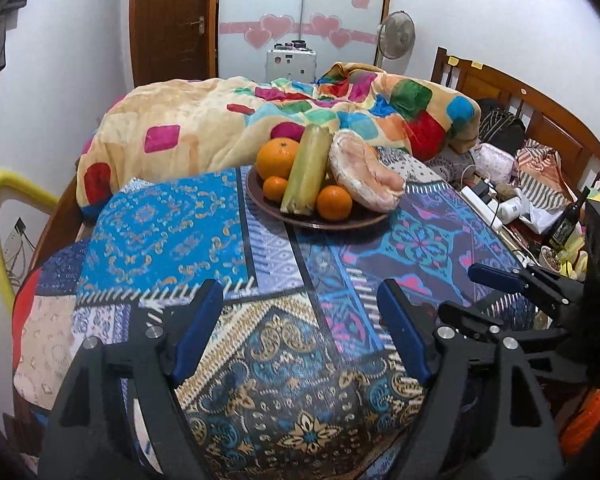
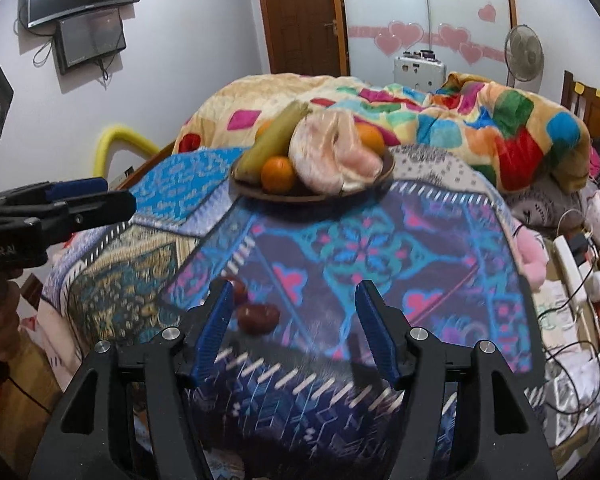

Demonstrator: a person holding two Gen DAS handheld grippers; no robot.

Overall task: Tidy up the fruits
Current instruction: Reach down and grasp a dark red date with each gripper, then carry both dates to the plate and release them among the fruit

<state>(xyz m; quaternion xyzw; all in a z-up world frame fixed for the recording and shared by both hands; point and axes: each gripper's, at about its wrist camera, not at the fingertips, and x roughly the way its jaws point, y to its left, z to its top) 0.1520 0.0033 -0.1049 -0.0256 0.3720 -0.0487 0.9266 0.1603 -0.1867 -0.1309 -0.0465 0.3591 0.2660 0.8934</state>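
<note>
A brown plate sits on the patterned cloth toward the far side. It holds a big orange, two small oranges, a yellow-green stalk and a peeled pomelo. The plate also shows in the right wrist view. Two dark red fruits lie on the cloth just ahead of my right gripper, near its left finger. My right gripper is open and empty. My left gripper is open and empty, well short of the plate. The right gripper shows at the right of the left wrist view.
A crumpled colourful blanket lies behind the plate. Cables, a power strip and clutter lie along the right side. A dark bottle stands at the right. A yellow-padded frame is at the left edge.
</note>
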